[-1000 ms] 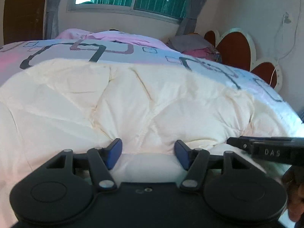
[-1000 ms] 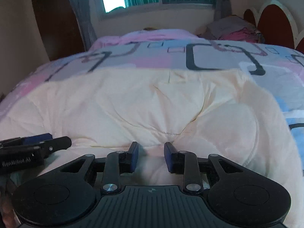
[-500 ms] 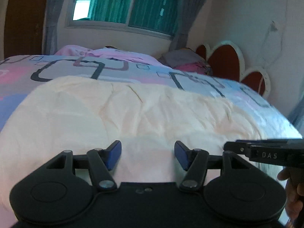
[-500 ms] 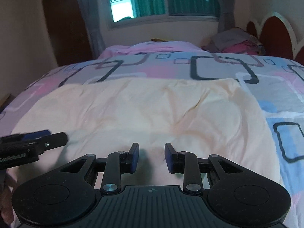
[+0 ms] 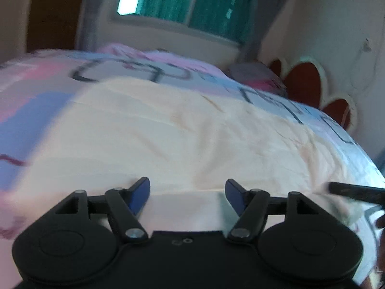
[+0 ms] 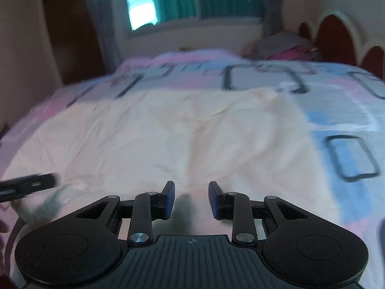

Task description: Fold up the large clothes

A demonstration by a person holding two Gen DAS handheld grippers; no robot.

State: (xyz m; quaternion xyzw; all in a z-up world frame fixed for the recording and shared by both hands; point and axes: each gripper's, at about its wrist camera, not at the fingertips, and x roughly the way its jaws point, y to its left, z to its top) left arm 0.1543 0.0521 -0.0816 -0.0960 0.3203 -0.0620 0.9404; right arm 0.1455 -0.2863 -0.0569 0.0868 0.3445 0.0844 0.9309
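A large cream cloth [image 5: 182, 130] lies spread across the bed, wrinkled, also filling the middle of the right wrist view [image 6: 168, 139]. My left gripper [image 5: 187, 187] is open and empty just above the cloth's near edge. My right gripper [image 6: 191, 191] is open and empty above the same near edge. The right gripper's tip shows at the right edge of the left wrist view [image 5: 356, 191]. The left gripper's tip shows at the left edge of the right wrist view [image 6: 28, 185]. Both views are motion-blurred.
The bed has a pink, blue and white patterned cover [image 6: 336, 101]. A pile of clothes [image 6: 284, 45] lies by the red scalloped headboard [image 5: 310, 84]. A window with green blinds [image 5: 192, 4] is in the far wall.
Both grippers have risen and pulled back, so more of the cloth and bed shows. The puffed-up cloth has settled flat. Both grippers stayed open.
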